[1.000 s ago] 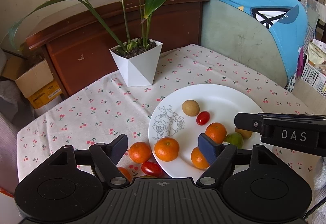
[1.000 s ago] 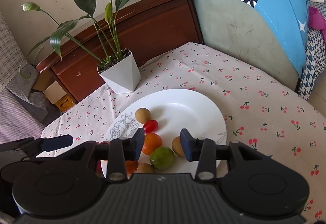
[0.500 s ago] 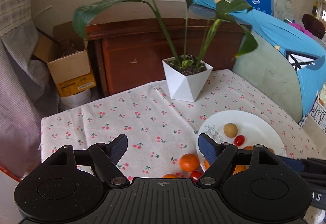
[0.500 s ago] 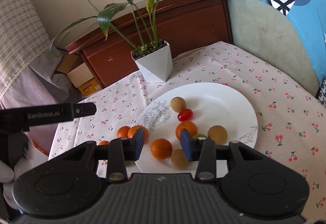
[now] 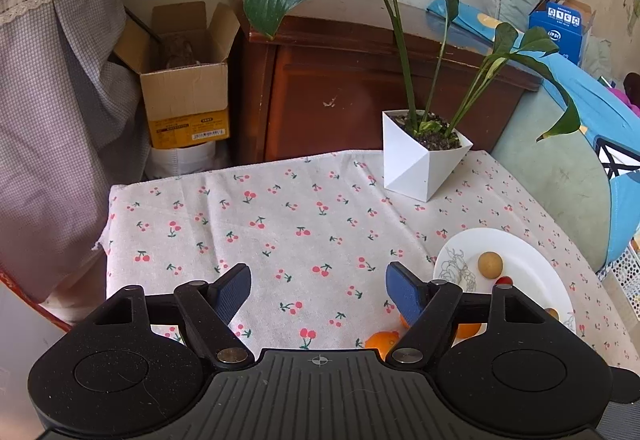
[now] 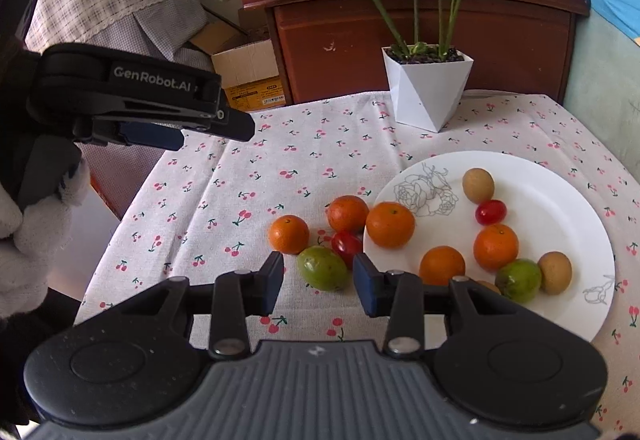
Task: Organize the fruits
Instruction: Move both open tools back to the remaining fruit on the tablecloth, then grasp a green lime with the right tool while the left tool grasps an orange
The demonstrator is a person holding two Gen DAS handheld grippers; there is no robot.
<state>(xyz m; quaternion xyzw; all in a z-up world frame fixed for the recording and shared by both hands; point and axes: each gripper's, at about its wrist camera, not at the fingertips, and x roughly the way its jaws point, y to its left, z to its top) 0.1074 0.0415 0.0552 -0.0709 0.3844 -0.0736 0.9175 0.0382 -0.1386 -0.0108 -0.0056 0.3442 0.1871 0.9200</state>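
Hovering just short of the loose fruit, the right gripper (image 6: 318, 282) has its jaws narrowly parted and empty; the green fruit (image 6: 322, 267) lies on the tablecloth (image 6: 224, 200) just beyond the gap. Touching it at the far side is a red cherry tomato (image 6: 346, 243), with two oranges (image 6: 289, 234) (image 6: 347, 213) just behind, all off the plate (image 6: 560, 200). On the plate lie three oranges, one of them (image 6: 390, 225) at the near rim, plus a second tomato, a second green fruit and brown fruits.

Risk: the opening looks barely wider than the green fruit, so a pad may strike it and roll it into the tomato, scattering the cluster. Round fruit could also squirt from a partial pinch.

The left gripper (image 5: 318, 290), jaws wide but closing, holds nothing above bare cloth to the left of the fruit. At the far edge stands a white plant pot (image 6: 428, 92).

Hidden: the right gripper's body covers the plate's near rim and part of one brown fruit; in the left view most fruit is masked by the gripper.
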